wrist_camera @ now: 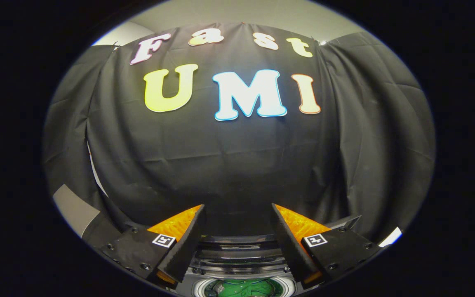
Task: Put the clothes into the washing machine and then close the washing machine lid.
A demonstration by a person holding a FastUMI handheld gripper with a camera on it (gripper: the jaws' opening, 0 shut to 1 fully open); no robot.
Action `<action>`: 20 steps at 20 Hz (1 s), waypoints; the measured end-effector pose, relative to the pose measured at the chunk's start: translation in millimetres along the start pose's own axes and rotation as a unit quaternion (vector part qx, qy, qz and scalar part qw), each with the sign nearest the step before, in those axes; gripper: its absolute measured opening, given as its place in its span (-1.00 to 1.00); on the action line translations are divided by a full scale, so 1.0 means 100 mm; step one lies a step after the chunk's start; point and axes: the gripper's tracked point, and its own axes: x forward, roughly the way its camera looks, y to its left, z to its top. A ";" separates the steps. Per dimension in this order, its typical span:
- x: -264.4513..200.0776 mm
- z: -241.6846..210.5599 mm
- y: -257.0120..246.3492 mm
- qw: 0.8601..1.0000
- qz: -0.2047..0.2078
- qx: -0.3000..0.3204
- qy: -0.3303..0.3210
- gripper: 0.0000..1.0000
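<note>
My gripper [237, 210] is held high and points at the booth's black cloth wall, its fingers spread wide with nothing between them. Below and between the finger bases lies the top of the washing machine [237, 255], seen from above. Its lid [237, 243] stands raised at the back of the round opening. Inside the drum sits something green [243, 287], which looks like clothing, only partly visible.
The black cloth wall [237, 165] hangs close behind the machine. A grey panel [74, 208] stands to the left of the machine, and a pale strip [391, 238] shows at the right.
</note>
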 end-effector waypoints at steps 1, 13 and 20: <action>0.04 -0.03 -0.01 1.000 -0.002 0.004 0.007 0.94; -0.13 -0.23 -0.01 0.999 0.008 -0.012 0.041 0.96; -0.53 -0.37 -0.01 0.999 0.008 -0.017 0.030 0.96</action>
